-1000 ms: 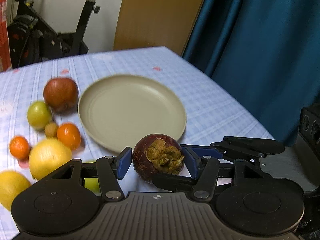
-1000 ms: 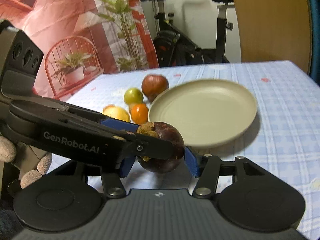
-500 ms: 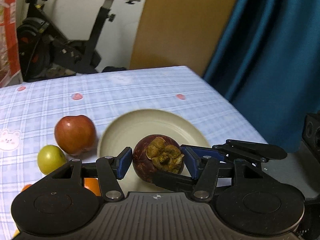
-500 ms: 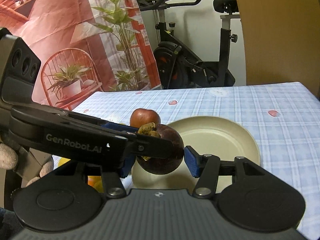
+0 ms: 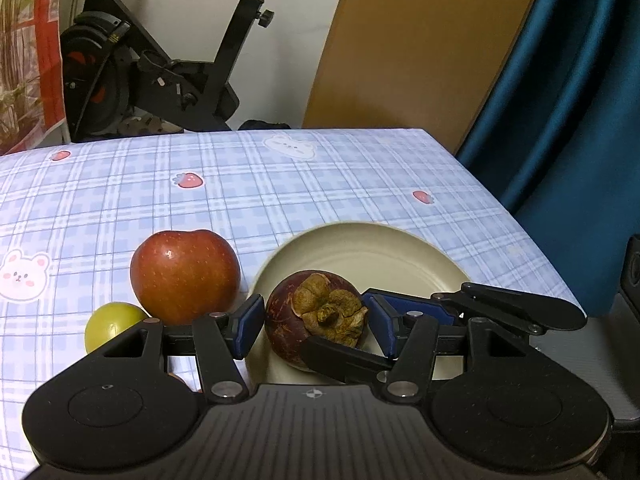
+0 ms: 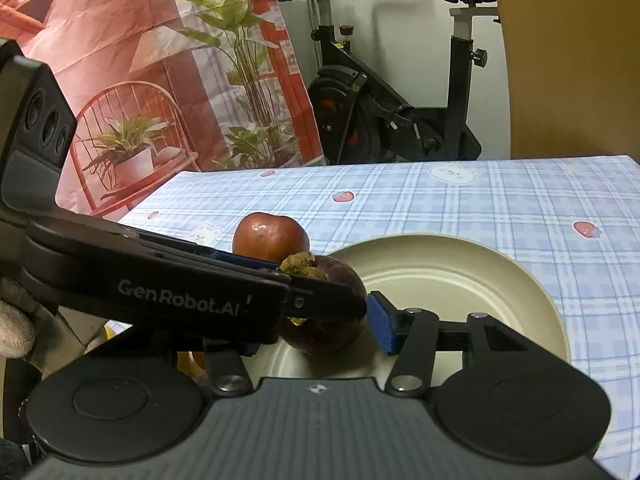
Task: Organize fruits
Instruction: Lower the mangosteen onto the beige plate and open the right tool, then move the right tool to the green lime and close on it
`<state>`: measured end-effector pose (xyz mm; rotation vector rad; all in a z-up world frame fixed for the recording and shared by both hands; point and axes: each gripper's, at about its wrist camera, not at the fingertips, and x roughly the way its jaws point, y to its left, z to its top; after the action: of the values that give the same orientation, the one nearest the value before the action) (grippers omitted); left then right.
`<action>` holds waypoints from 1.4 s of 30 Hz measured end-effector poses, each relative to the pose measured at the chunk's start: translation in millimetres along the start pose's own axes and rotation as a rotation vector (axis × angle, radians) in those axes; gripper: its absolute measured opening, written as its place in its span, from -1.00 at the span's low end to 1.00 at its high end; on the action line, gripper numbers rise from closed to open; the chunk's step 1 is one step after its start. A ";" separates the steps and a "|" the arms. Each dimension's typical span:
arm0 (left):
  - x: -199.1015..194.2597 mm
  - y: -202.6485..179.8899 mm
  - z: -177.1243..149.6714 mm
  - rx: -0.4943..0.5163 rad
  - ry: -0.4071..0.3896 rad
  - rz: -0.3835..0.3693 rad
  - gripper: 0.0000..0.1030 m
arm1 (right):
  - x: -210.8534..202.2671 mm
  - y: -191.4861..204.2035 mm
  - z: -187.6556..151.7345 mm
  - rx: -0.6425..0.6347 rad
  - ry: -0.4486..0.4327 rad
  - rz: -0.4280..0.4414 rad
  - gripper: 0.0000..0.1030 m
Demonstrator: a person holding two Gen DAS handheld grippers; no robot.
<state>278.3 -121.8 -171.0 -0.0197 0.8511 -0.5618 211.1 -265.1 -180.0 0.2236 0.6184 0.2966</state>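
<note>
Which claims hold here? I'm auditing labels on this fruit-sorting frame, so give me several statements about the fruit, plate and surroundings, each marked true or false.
1. The mangosteen sits between the blue pads of the left gripper. True.
2. The red apple lies on the plate. False: it rests on the tablecloth, beside the plate.
3. A green fruit lies next to the apple. True.
4. The tablecloth is plain white. False: it is blue check with strawberries and bears.
5. An exercise bike stands behind the table. True.
</note>
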 end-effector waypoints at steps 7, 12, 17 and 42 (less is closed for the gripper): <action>3.6 2.9 0.5 -0.005 -0.011 0.007 0.19 | 2.5 4.0 1.6 -0.010 0.008 -0.020 0.07; -6.8 3.9 -2.2 -0.007 -0.031 0.035 0.23 | -3.1 13.2 5.4 -0.038 0.013 -0.059 0.17; -32.4 6.1 -5.5 -0.031 -0.077 0.055 0.26 | -17.0 18.9 4.6 -0.042 0.005 -0.070 0.18; -137.5 24.3 -73.5 -0.156 -0.211 0.217 0.55 | -68.7 81.4 -58.6 -0.008 -0.045 -0.052 0.21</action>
<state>164.9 -20.5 -128.7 -0.1255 0.6796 -0.2830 106.1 -205.5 -165.9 0.2059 0.5778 0.2437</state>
